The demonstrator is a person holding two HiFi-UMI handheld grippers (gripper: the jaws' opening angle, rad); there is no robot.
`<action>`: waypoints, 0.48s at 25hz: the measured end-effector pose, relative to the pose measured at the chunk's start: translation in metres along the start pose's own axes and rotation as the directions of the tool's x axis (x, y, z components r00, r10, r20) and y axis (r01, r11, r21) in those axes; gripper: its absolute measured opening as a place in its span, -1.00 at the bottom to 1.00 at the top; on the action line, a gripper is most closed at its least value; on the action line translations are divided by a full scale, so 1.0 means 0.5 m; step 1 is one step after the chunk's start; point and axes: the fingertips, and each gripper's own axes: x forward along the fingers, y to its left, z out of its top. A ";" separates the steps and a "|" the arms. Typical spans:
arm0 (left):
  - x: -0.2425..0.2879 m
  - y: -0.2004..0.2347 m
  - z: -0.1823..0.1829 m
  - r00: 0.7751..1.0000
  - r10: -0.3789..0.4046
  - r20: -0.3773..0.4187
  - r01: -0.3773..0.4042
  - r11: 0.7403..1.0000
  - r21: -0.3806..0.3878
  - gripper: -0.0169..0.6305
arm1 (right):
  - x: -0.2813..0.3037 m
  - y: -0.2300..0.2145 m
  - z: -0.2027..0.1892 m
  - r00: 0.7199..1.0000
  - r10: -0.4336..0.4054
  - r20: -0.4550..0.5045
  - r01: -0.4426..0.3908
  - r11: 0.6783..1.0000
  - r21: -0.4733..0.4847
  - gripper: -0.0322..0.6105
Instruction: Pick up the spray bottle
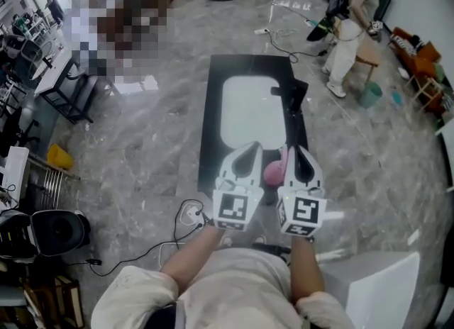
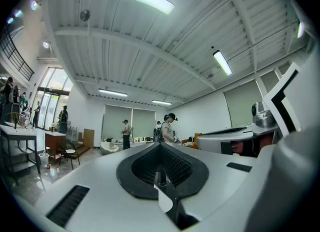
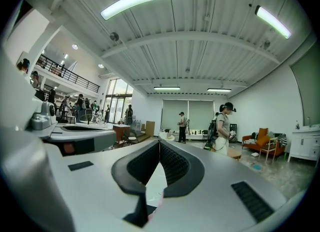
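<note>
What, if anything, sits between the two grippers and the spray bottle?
Nothing visible. The pink spray bottle shows on the black table, in the gap between the shut left gripper and the shut right gripper.

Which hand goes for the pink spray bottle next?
Right, likely. The pink spray bottle lies between left tool and right tool, but pink shows under the jaws only in the right gripper view. Both shut.

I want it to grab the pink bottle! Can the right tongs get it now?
Probably, but not quite yet. The pink spray bottle sits close beside the right tongs with nothing between them, but the tongs are shut and must open first.
</note>
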 end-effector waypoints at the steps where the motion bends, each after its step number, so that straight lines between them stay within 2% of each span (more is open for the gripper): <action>1: 0.005 -0.004 0.000 1.000 0.005 0.001 -0.005 1.000 0.005 -0.94 | 0.002 -0.010 -0.002 1.000 0.000 -0.001 0.000 1.000 0.003 -0.88; 12: 0.037 -0.037 0.004 1.000 0.017 0.006 -0.017 1.000 0.013 -0.94 | 0.017 -0.046 -0.025 0.999 0.027 -0.025 -0.027 1.000 0.002 -0.88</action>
